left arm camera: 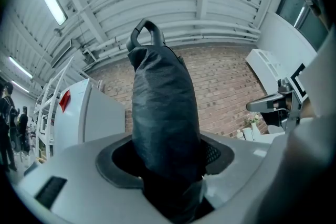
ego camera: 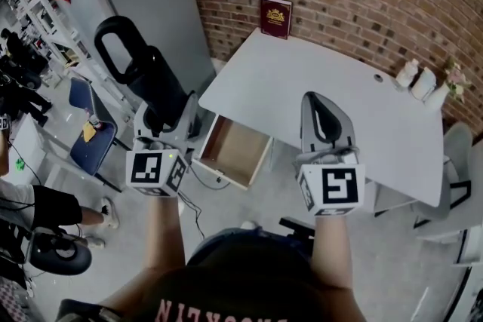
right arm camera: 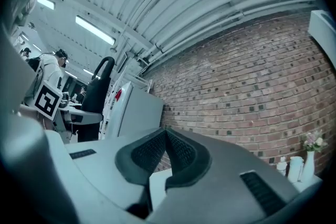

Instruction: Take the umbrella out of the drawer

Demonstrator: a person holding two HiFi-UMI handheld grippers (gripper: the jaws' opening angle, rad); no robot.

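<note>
Head view: the left tool [ego camera: 166,117] holds the umbrella [ego camera: 143,72] clear of the open, empty drawer [ego camera: 235,151] under the tabletop's [ego camera: 302,79] near-left corner, so removal looks done. Left gripper view: its jaws clamp the folded body. Right gripper view: the right tool [right arm camera: 165,149] is closed on nothing.

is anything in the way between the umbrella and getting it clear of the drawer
Nothing visible. The left gripper is shut on the umbrella, which it holds in the air, up and to the left of the open drawer. The drawer looks empty.
</note>
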